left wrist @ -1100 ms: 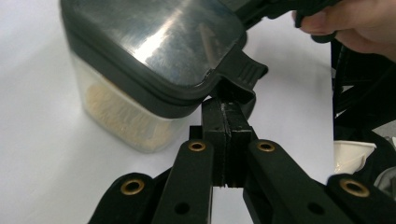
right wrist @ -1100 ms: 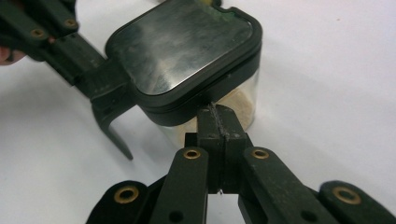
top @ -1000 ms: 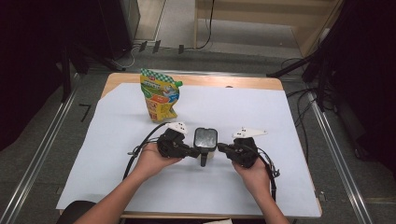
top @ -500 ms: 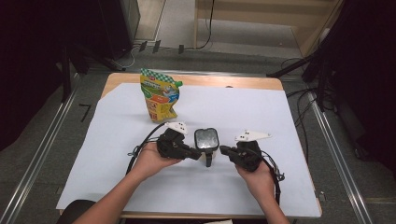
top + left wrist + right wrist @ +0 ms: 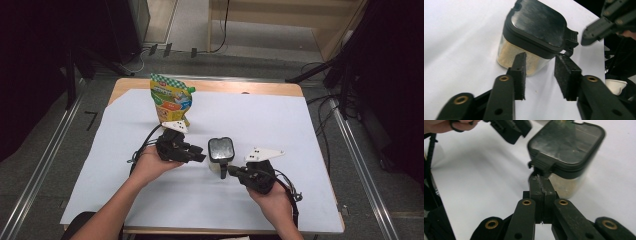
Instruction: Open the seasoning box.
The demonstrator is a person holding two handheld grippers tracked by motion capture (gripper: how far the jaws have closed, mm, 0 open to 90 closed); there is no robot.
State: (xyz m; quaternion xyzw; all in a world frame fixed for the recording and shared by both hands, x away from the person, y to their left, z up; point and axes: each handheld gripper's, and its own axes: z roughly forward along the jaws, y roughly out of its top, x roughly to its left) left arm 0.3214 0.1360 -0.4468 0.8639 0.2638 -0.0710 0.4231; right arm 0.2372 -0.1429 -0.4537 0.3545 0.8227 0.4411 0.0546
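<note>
high view: the jar [image 5: 220,155], a clear container with a black lid, stands at table centre, with the pouch [image 5: 171,99] at its 10 o'clock. the left gripper [image 5: 199,153] has backed off toward 9 o'clock since a second ago; the right gripper [image 5: 231,170] sits at the jar's 5 o'clock.

left gripper view: its jaws have just been opening and are released, the jar ahead at 12 o'clock, nothing between them.

right gripper view: the jaws are clenched together, tips at the lid latch [image 5: 541,165]. probably the right one takes over to work the latch.
</note>
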